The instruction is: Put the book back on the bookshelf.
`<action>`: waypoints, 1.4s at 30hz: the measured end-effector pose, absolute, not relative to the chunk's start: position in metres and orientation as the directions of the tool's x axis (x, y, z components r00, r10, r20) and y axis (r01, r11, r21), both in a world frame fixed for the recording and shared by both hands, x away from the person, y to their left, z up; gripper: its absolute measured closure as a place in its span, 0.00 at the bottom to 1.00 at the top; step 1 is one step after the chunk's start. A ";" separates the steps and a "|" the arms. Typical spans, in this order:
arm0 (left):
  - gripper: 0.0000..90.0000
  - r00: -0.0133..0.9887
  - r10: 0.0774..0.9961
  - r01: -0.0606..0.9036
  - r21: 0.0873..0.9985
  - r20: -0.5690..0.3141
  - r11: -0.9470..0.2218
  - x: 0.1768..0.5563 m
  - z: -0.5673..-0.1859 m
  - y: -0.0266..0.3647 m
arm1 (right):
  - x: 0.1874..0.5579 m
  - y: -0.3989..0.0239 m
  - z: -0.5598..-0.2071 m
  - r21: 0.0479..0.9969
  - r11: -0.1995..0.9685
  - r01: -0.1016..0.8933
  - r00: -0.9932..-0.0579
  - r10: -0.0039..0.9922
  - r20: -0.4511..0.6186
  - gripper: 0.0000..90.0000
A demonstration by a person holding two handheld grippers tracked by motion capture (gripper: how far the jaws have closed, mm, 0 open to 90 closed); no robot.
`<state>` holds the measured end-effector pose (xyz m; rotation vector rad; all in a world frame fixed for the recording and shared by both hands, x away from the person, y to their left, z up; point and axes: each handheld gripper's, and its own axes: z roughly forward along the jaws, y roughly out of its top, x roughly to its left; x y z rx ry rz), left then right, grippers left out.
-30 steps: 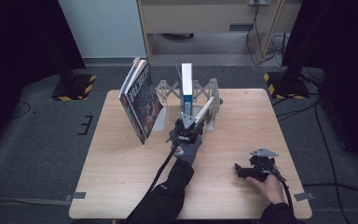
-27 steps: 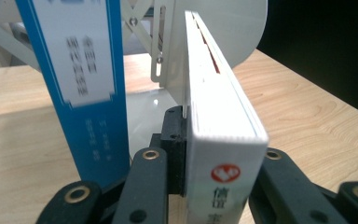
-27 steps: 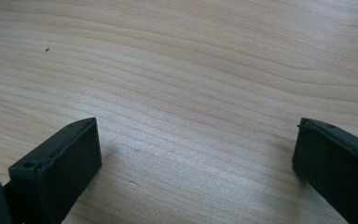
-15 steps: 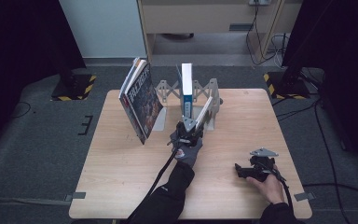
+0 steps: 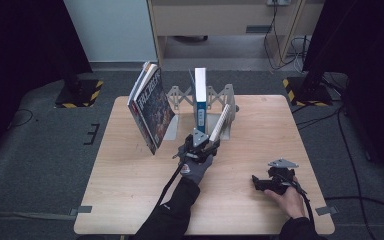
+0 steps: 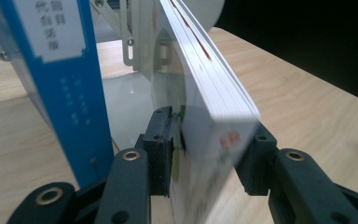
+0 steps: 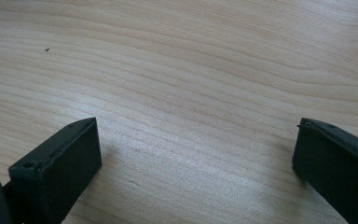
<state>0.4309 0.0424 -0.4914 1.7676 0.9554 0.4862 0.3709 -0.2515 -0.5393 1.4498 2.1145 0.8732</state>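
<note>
The wooden table (image 5: 130, 200) carries a folding rack (image 5: 220, 97). In it the white book (image 6: 205, 88) leans, long axis tilted up and away from the left gripper (image 6: 209, 149). Its jaws have just been opening; the book's near corner sits between them (the right pad looks clear). A blue book (image 6: 65, 93) stands upright just left. The right gripper (image 7: 196, 154) rests wide open, holding nothing.

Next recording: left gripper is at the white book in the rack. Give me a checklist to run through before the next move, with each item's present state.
1. Left gripper jaws around the white book: ok; they have just been opening.
2. Pads clear of the covers: cannot tell; they sit very close.
3. White book resting in the rack: ok, leaning right.
4. Blue book upright in its slot: ok.
5. Magazine left of the rack stable: not ok, steeply tilted.
6. Right gripper out of the way: ok, open over bare table.
</note>
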 end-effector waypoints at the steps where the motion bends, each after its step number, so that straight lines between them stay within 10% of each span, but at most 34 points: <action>1: 0.68 0.612 0.784 0.373 0.912 -0.105 -0.169 0.429 -0.492 0.045 | 0.371 -0.252 -0.539 0.705 0.255 0.662 -0.360 0.933 0.001 0.02; 42: 0.78 0.554 0.817 0.426 0.898 -0.160 -0.113 0.453 -0.487 0.022 | 0.371 -0.252 -0.539 0.705 0.255 0.662 -0.361 0.932 0.002 0.02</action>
